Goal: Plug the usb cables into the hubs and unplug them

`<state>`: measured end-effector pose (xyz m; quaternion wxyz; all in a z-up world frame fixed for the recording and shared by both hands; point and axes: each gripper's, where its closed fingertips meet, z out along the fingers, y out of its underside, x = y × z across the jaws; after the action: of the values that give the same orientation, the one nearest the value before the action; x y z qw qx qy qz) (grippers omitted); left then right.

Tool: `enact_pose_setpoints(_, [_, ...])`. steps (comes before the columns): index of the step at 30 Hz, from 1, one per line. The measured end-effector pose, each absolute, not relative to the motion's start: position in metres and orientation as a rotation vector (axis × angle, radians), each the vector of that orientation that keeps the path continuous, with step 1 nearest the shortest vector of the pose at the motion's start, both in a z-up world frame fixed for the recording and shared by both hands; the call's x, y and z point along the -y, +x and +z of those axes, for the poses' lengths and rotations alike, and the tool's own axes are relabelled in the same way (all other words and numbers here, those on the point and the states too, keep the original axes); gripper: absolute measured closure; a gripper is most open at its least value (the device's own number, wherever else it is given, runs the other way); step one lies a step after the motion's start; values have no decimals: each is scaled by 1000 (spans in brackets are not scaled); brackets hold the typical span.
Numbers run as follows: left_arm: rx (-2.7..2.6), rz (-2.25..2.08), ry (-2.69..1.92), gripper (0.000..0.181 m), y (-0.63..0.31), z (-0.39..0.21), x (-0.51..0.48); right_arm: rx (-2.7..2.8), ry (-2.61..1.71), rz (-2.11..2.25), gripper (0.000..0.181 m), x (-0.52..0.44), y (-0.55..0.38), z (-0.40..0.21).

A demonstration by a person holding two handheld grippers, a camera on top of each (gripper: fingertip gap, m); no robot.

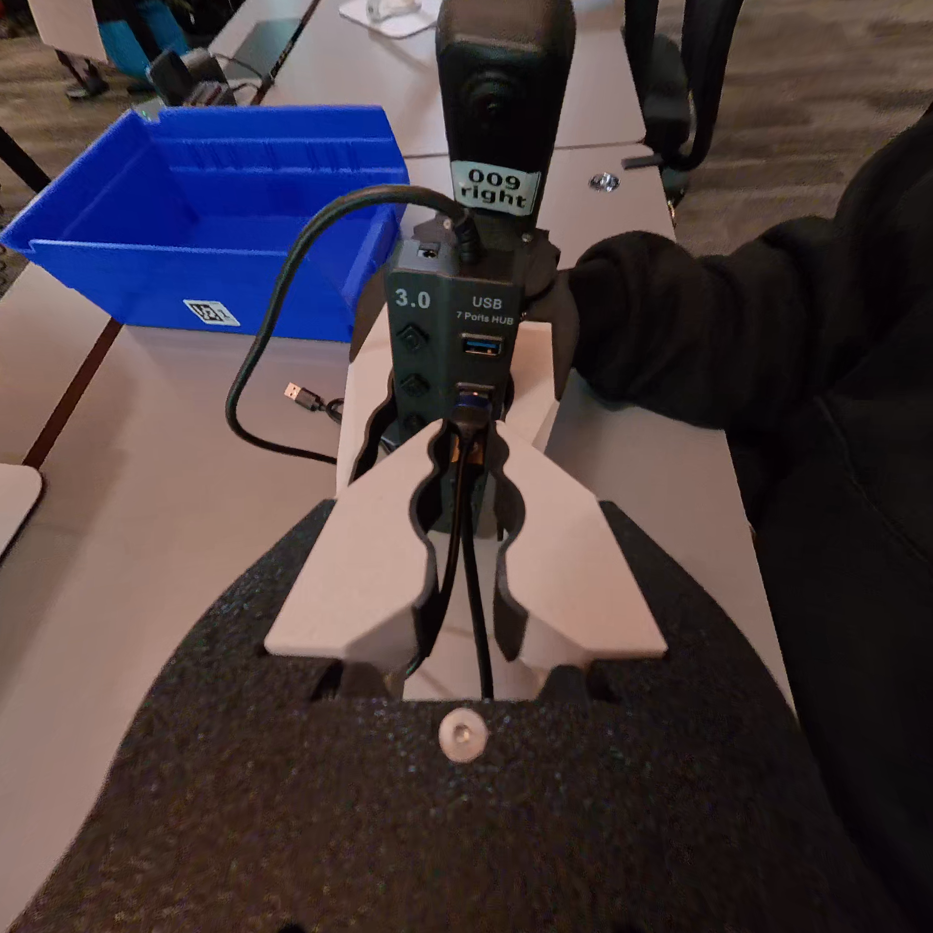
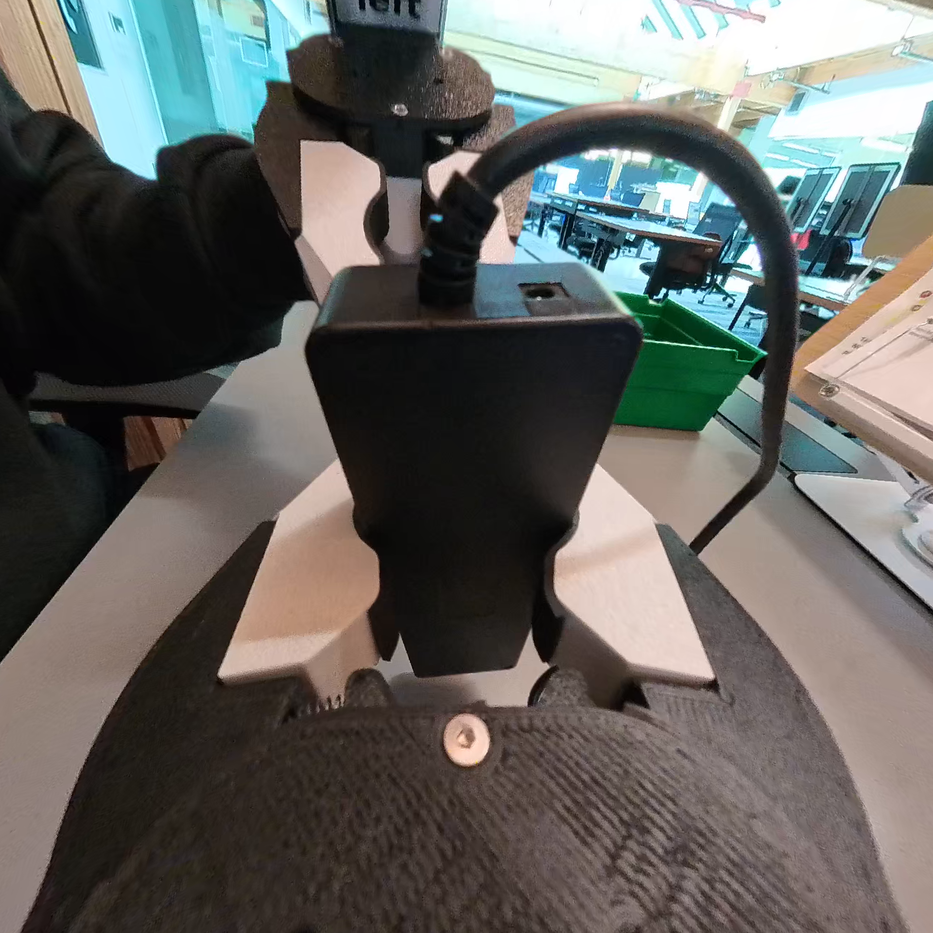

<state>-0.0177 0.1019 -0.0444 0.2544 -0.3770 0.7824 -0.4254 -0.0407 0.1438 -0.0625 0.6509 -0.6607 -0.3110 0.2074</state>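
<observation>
A black USB hub (image 1: pixel 454 313) stands upright, and my right gripper (image 2: pixel 467 484) is shut on its lower body (image 2: pixel 469 429); that view shows only the hub's plain back. My left gripper (image 1: pixel 467 429) faces the hub's port side and is shut on a black USB plug (image 1: pixel 470 410). The plug sits at the mouth of the second port; I cannot tell how deep it is. The top port (image 1: pixel 483 346) is empty. The plug's cable (image 1: pixel 477 606) runs back between my left fingers. My left gripper also shows beyond the hub in the right wrist view (image 2: pixel 404 212).
The hub's own thick cable (image 1: pixel 282 282) arcs from its top down to the table (image 1: pixel 151 530). A loose USB plug (image 1: pixel 299 395) lies there. A blue bin (image 1: pixel 202 202) stands to the left, a green bin (image 2: pixel 681 373) behind the hub. A black sleeve (image 1: pixel 707 328) is to the right.
</observation>
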Motion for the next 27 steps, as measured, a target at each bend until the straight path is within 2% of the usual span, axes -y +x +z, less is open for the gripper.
enact_pose_setpoints(5, [-2183, -990, -1051, 169, -20, -56, -110, 701, -1562, 432, 117, -151, -40, -73])
enact_pose_setpoints(15, [-1993, -1270, -1011, 170, -21, -36, -101, 667, -1425, 535, 117, -143, -43, -52])
enact_pose_setpoints(27, [-2000, -1268, -1000, 174, -24, -38, -106, 669, -1457, 562, 117, -143, -43, -58])
